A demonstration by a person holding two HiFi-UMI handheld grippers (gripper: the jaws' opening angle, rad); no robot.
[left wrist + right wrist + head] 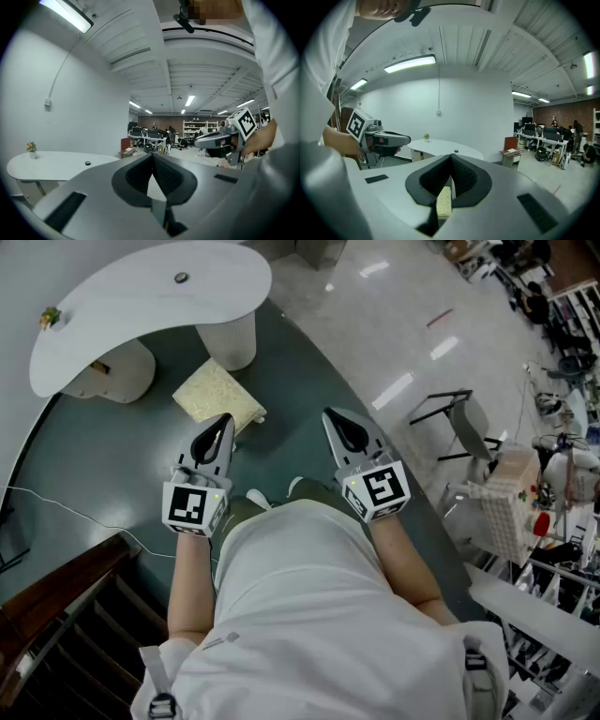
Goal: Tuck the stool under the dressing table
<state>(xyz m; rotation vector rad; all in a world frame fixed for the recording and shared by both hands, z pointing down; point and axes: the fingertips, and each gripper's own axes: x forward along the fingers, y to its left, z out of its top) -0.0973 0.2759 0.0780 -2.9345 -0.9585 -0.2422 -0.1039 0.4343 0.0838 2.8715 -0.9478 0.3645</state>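
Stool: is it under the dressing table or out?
Out. In the head view the stool stands beside the dressing table, its whole seat clear of the top.

Cream stool [218, 397] stands beside white dressing table [141, 315].

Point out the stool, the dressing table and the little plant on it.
stool [217, 395]: head view, middle of its pale yellow seat.
dressing table [141, 315]: head view, bare white top.
little plant [49, 317]: head view, its leaves, at the top's left end.
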